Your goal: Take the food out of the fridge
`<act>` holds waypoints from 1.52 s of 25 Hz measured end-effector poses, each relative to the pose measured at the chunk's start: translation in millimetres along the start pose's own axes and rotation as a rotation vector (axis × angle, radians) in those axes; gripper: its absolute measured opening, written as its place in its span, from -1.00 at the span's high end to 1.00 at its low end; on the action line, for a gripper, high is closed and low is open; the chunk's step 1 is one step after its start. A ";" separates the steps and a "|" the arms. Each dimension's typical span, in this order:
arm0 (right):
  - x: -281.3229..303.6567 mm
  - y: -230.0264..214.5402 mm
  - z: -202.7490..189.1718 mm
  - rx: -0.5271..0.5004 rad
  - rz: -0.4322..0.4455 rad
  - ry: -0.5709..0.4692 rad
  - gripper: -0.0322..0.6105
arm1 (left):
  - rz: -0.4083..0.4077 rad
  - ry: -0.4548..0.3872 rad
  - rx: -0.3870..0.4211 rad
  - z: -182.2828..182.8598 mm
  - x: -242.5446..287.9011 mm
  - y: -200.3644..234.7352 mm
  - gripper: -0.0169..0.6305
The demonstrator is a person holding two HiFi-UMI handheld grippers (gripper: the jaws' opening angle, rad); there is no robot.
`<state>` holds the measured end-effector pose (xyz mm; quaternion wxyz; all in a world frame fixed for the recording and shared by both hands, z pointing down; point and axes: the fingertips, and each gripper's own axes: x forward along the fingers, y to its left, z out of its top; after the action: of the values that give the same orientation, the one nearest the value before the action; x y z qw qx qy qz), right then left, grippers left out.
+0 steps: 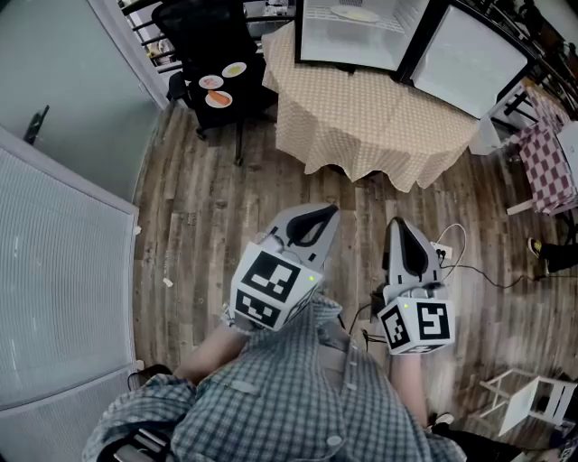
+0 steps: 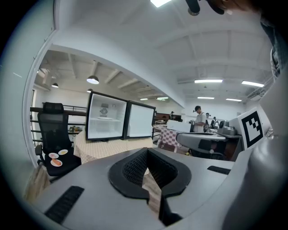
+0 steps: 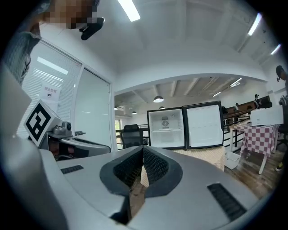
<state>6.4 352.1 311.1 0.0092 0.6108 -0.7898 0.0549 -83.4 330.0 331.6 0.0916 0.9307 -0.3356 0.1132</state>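
Observation:
A small black fridge (image 1: 348,32) stands open on a table with a beige checked cloth (image 1: 361,108), its door (image 1: 470,59) swung to the right. A pale plate (image 1: 355,14) lies on its upper shelf. Three plates of food (image 1: 219,86) rest on the seat of a black office chair (image 1: 212,54) left of the table. My left gripper (image 1: 316,221) and right gripper (image 1: 404,236) hover side by side over the wood floor, well short of the table, both shut and empty. The left gripper view shows the fridge (image 2: 105,121) beyond the jaw tips (image 2: 147,151); the right gripper view shows it (image 3: 165,128) too.
A frosted glass partition (image 1: 54,271) runs along the left. Cables (image 1: 470,262) trail on the floor at the right, near a red checked table (image 1: 546,162) and a white stool (image 1: 533,397). A person (image 2: 198,119) stands far off in the room.

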 end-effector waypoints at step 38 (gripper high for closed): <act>35.3 -18.3 -18.9 -0.039 -0.082 0.021 0.87 | -0.002 -0.024 -0.011 1.6 17.4 51.5 0.93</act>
<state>14.1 315.4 334.2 0.0317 0.6419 -0.7648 0.0457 -103.4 280.1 339.6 0.0930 0.9318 -0.3362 0.1000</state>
